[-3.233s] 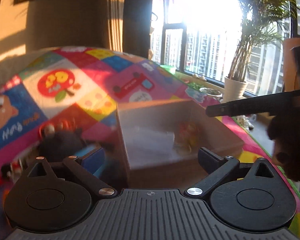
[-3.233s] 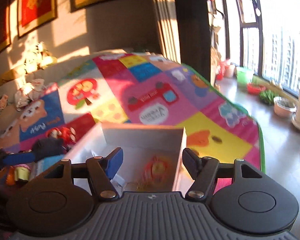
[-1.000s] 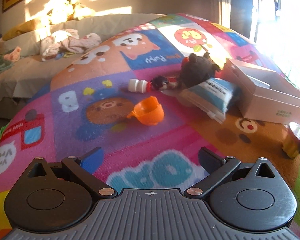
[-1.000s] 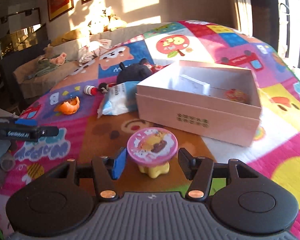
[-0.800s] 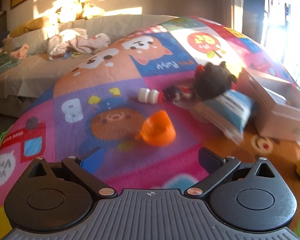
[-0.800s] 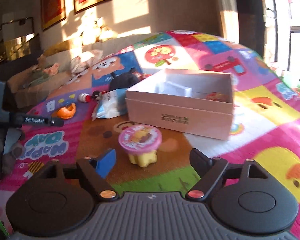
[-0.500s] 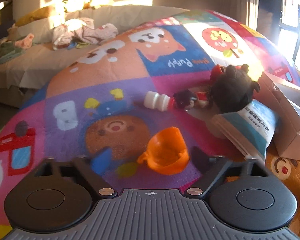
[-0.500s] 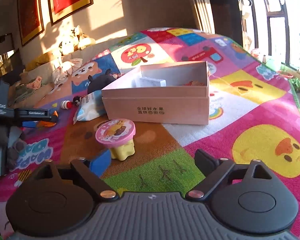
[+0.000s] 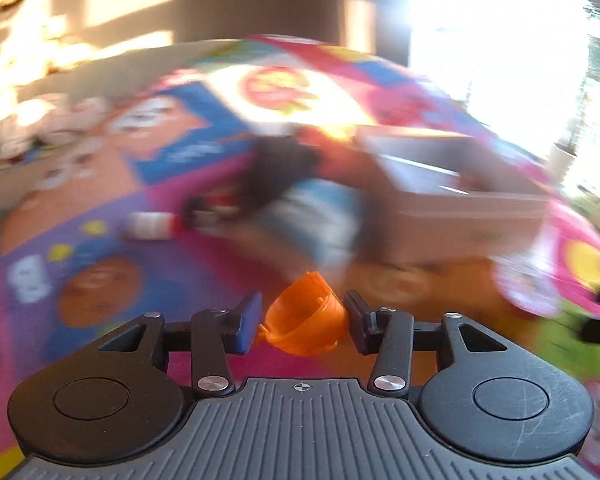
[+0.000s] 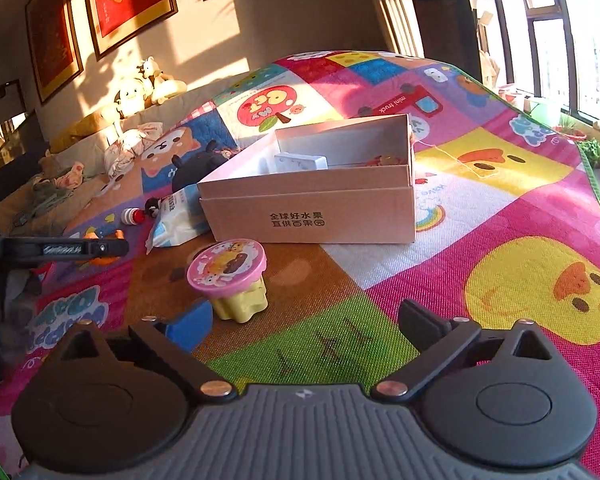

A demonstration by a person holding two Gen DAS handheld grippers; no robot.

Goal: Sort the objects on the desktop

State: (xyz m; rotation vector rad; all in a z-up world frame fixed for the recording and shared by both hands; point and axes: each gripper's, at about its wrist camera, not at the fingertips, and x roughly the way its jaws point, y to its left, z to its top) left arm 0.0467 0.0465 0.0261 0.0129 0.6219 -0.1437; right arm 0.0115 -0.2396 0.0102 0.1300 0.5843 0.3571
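Note:
An orange plastic cup point(image 9: 306, 320) lies on its side between the pads of my left gripper point(image 9: 302, 307), which is shut on it; this view is badly blurred. The open cardboard box point(image 9: 460, 216) is ahead to the right. In the right wrist view the box point(image 10: 312, 212) stands mid-mat with a small white item point(image 10: 300, 162) inside. A yellow cup with a pink lid point(image 10: 228, 268) stands upright on the mat, just ahead and left of my right gripper point(image 10: 304, 318). That gripper's jaws are opening, with nothing between them.
Left of the box lie a blue-white wipes pack point(image 10: 176, 216), a black plush toy point(image 10: 198, 164) and a small white-capped bottle point(image 10: 132, 215). The colourful play mat point(image 10: 500, 240) ends at a green edge on the right. A sofa with soft toys point(image 10: 140, 88) runs behind.
My left gripper moved up to the orange cup, closed on it and swung right. My right gripper let go of the pink-lidded cup, spread wide and drew back.

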